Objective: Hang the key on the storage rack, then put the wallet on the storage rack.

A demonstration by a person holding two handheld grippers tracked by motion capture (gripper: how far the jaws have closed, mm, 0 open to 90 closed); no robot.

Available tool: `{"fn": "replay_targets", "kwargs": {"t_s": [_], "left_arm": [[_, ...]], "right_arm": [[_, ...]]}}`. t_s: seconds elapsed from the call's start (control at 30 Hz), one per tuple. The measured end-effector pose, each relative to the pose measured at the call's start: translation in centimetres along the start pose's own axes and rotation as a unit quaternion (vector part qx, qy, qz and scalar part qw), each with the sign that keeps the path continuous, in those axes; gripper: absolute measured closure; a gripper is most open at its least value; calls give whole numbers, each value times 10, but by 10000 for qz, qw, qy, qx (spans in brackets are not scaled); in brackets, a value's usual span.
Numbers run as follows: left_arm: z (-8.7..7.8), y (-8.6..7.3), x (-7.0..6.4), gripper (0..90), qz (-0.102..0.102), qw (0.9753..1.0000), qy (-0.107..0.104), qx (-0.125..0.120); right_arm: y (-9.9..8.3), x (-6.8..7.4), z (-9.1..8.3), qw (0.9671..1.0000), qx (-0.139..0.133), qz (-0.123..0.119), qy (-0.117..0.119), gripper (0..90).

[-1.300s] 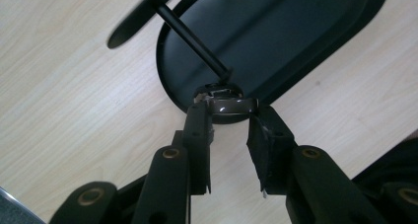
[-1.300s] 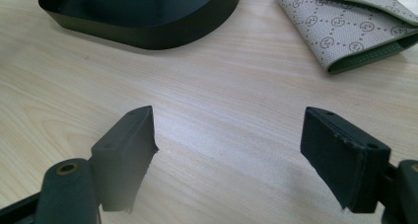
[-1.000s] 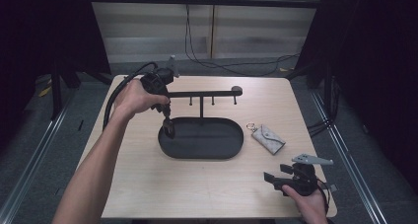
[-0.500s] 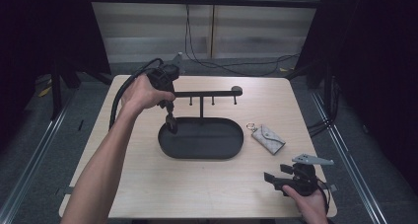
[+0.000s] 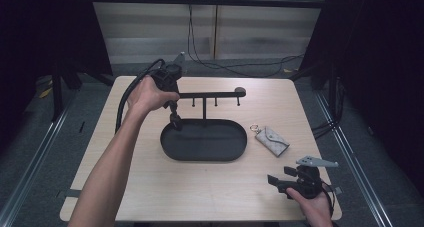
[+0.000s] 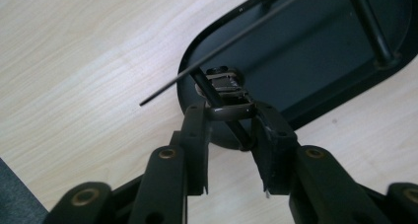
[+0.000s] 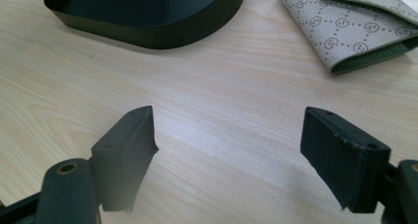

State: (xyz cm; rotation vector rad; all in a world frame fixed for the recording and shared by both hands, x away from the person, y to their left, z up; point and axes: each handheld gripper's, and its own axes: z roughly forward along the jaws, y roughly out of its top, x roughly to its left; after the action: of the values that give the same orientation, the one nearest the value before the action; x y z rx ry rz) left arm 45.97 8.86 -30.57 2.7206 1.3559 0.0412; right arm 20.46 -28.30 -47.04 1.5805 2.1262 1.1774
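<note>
My left gripper (image 5: 174,116) points down over the left end of the black oval tray (image 5: 235,148). In the left gripper view the left gripper (image 6: 229,116) is shut on a dark metal loop (image 6: 231,107) with stacked metal links behind it. A thin hook of the T-shaped stand (image 5: 205,95) crosses just past the loop. My right gripper (image 5: 278,181) rests low at the table's front right, and the right gripper (image 7: 229,130) stands open over bare wood. A grey patterned pouch (image 5: 272,139) lies right of the tray and shows again as the pouch (image 7: 355,26).
The stand's bar (image 6: 222,44) and post (image 6: 369,21) rise from the tray's floor (image 6: 315,61). A key ring (image 5: 255,128) is attached to the pouch. The tray's wall (image 7: 148,29) lies ahead of the right gripper. Dark floor surrounds the wooden table (image 5: 150,182).
My left gripper has moved slightly right and farther back with the metal loop, nearer the stand's left end. The right gripper has stayed put.
</note>
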Motion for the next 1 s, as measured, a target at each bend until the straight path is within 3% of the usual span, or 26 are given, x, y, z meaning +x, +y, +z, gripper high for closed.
{"fn": "replay_targets", "kwargs": {"t_s": [0.13,0.27,0.47,0.53,0.63,0.8,0.87,0.9,0.93,1.0], "left_arm": [[2,0,-1,621,-1,10000,30,-42],[1,-2,1,513,21,9999,-62,-154],[1,-16,8,371,49,9986,-363,-392],[-2,-22,9,342,69,9981,-354,-495],[-8,-32,13,332,64,9961,-514,-716],[-13,-46,15,292,142,9929,-500,-1070],[-11,-53,16,187,213,9890,-682,-1298],[-10,-57,16,157,344,9875,-727,-1355],[-9,-60,17,171,441,9852,-789,-1455],[-6,-66,18,180,497,9836,-779,-1551]], "right_arm": [[0,0,1,10000,9,-7,-7,216],[1,-2,2,10000,17,92,13,217],[1,1,2,10000,41,-17,-18,217],[1,1,1,10000,26,-3,-34,217],[0,-1,1,10000,23,24,-34,217],[1,0,2,10000,43,-8,-43,217],[1,-1,3,10000,42,19,-52,217],[1,-1,3,10000,40,30,-57,217],[1,-1,3,10000,39,45,-58,217],[1,-2,3,10000,42,52,-67,217]]}}
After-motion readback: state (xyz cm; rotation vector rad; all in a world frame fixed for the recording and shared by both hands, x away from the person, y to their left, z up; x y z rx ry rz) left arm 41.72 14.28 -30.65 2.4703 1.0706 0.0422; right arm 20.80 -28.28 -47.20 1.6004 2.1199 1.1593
